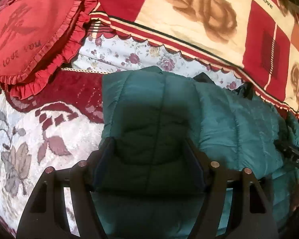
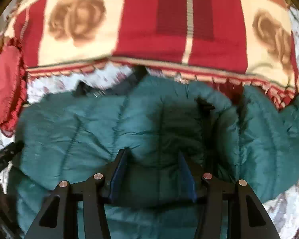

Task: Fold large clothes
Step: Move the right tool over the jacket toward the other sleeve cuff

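A teal quilted puffer jacket (image 1: 229, 123) lies on the bed, also filling the right wrist view (image 2: 89, 123). My left gripper (image 1: 149, 145) has its jaws wide apart, with a thick padded fold of the jacket between the pads. My right gripper (image 2: 153, 157) also holds its jaws apart around a bulging fold of the jacket. The pads press against the puffy fabric on both sides in each view. The right gripper's body shows at the right edge of the left wrist view (image 1: 295, 157). The left gripper shows at the left edge of the right wrist view (image 2: 4, 155).
A red heart-shaped frilled cushion (image 1: 28, 33) lies at the far left. A red and cream rose-print blanket (image 1: 199, 14) lies behind the jacket, over a floral sheet (image 1: 129, 55). The white and maroon floral bedspread (image 1: 29, 139) lies to the left.
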`<control>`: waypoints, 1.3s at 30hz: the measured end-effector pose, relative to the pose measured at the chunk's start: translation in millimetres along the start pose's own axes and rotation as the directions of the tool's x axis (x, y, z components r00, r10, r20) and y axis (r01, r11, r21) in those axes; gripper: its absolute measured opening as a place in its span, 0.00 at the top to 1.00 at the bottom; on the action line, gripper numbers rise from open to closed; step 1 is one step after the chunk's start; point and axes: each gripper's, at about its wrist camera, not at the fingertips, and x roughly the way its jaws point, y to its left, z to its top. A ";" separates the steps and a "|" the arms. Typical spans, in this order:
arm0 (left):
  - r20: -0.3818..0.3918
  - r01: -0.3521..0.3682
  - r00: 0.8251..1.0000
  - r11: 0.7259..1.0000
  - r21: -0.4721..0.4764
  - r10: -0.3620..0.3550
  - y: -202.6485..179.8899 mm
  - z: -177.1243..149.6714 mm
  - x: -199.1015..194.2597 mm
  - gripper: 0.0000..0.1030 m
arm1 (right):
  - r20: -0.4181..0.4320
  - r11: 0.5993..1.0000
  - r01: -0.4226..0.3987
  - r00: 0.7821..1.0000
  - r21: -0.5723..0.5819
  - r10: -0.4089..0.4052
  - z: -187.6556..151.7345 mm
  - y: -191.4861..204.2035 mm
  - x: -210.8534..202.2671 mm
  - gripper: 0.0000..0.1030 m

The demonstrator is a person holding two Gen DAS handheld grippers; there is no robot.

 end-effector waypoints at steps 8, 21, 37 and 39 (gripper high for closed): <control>-0.002 -0.010 1.000 1.000 0.007 0.010 -0.1 -0.5 2.3 0.29 | 0.062 0.998 -0.064 0.996 0.013 0.063 -7.3 8.1 -45.0 0.50; -0.002 0.012 1.000 1.000 -0.011 -0.012 2.8 -6.5 -17.1 0.28 | 0.000 0.999 -0.039 0.999 -0.024 0.039 -34.9 17.6 -38.0 0.38; 0.039 0.086 0.996 0.996 0.013 -0.086 -27.8 -33.5 -80.0 0.28 | 0.040 0.998 -0.065 0.997 -0.025 0.065 -87.9 6.5 -94.1 0.30; 0.042 0.088 0.995 0.996 0.022 -0.089 -33.8 -36.7 -85.0 0.28 | 0.041 0.998 -0.064 0.997 -0.014 0.065 -91.3 1.7 -98.2 0.30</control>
